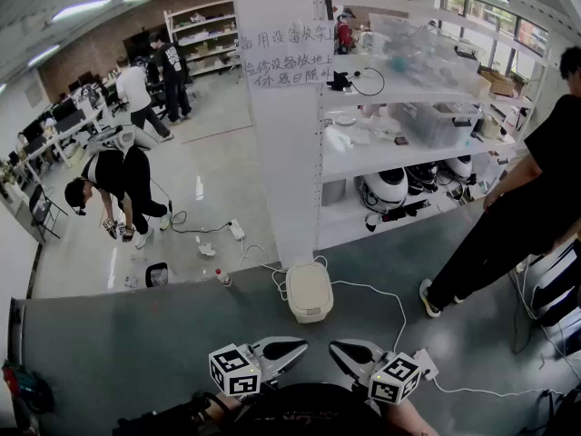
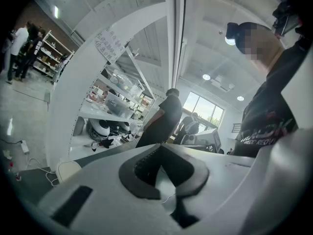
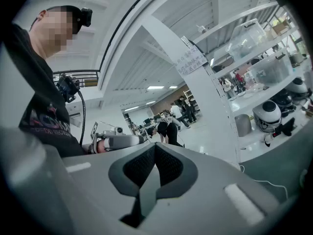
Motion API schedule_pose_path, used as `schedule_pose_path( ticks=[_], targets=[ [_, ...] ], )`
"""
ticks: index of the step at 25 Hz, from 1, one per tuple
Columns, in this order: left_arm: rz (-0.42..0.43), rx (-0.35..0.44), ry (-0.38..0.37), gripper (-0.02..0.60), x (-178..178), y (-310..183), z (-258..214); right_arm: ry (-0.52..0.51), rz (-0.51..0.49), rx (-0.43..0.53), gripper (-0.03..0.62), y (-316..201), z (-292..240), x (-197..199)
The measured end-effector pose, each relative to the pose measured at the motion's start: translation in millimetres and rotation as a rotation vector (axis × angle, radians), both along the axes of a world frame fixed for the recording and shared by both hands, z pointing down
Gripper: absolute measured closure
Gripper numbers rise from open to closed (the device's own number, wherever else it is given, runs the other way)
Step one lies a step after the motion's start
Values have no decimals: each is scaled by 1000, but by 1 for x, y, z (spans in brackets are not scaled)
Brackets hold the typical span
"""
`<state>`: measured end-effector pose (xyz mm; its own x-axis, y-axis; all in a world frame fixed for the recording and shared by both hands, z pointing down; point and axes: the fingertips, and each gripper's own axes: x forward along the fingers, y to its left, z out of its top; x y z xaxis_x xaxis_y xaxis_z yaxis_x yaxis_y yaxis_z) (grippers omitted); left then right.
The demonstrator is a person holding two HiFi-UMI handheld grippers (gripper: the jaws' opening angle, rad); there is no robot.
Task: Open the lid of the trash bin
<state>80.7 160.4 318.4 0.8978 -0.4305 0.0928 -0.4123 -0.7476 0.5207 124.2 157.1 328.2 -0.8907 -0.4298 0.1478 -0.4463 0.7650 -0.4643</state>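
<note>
Start of job: trash bin (image 1: 309, 291) on the floor (image 1: 136, 334) at 12 o'clock, lid (image 1: 308, 278) down, fingers of left gripper (image 1: 296, 346) and right gripper (image 1: 339, 349) at 6 o'clock pressed together, holding nothing; next, likely reach forward and lift the lid.

A paper sign (image 1: 283, 54) bearing three lines of handwritten Chinese characters is seen on the white pillar (image 1: 272, 171), upper centre of the head view; the characters cannot be read with certainty. Pale print on a dark shirt (image 2: 274, 126), at right in the left gripper view, is only partly legible.
</note>
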Motion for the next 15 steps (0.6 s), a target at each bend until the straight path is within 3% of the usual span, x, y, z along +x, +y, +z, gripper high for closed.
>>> schedule_pose_path(
  ticks=[15],
  targets=[
    [16,-5,0,578,4,-6,2,-20,3,-3,586,-4,-3,1]
  ],
)
